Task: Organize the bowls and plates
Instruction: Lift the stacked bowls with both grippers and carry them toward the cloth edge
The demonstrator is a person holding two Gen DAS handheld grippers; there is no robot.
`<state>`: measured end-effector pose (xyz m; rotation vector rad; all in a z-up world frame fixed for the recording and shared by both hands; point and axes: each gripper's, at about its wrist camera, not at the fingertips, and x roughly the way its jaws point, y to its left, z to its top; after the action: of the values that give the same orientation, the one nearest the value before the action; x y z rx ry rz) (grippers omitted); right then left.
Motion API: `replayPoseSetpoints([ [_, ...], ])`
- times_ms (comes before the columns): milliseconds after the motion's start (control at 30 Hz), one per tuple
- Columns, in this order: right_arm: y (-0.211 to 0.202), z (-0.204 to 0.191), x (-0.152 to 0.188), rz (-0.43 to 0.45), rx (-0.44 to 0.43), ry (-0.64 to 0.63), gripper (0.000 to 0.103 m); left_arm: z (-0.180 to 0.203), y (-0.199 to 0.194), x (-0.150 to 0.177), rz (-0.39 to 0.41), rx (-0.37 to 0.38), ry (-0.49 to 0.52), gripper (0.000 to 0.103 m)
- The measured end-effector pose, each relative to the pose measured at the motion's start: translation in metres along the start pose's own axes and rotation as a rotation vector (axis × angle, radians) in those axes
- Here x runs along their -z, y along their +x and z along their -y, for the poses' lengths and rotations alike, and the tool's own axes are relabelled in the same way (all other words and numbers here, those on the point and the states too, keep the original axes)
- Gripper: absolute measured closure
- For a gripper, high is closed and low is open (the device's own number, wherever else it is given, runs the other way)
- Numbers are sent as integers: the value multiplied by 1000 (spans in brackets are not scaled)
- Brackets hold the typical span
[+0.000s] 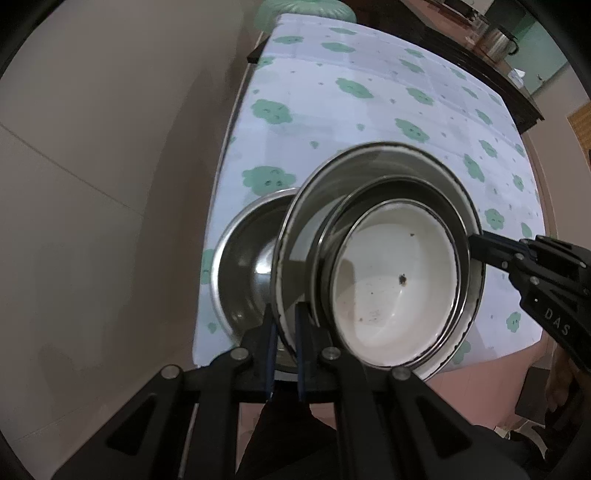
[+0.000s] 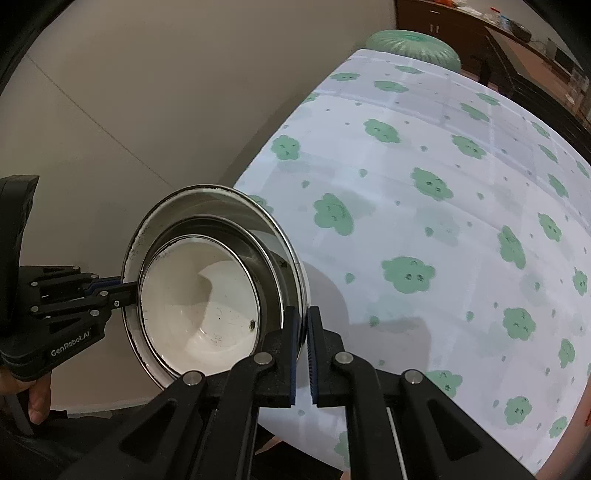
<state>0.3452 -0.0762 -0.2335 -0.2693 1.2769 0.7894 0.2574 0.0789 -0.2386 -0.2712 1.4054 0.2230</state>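
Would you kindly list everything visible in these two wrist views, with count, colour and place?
nested bowls: three, steel outer and middle, white inner, held tilted above the table edge
steel bowl: one, silver, on the tablecloth beneath the stack
tablecloth: one, white with green clouds, covering the table
stool: one, green, beyond the table's far end
left claw: black, shut on the outer rim
right claw: black, shut on the opposite rim

Probably home: floral tablecloth (image 2: pixel 424 221), dark wood cabinet (image 2: pixel 454 33) behind.
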Motion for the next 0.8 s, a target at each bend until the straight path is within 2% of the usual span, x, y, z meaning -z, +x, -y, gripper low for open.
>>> replayPoseSetpoints([
  [467, 33, -31, -9, -64, -15, -65, 97, -34, 24, 17, -56, -19, -60, 99],
  [800, 59, -36, -16, -114, -9, -74, 97, -41, 45, 19, -97, -10, -79, 98],
])
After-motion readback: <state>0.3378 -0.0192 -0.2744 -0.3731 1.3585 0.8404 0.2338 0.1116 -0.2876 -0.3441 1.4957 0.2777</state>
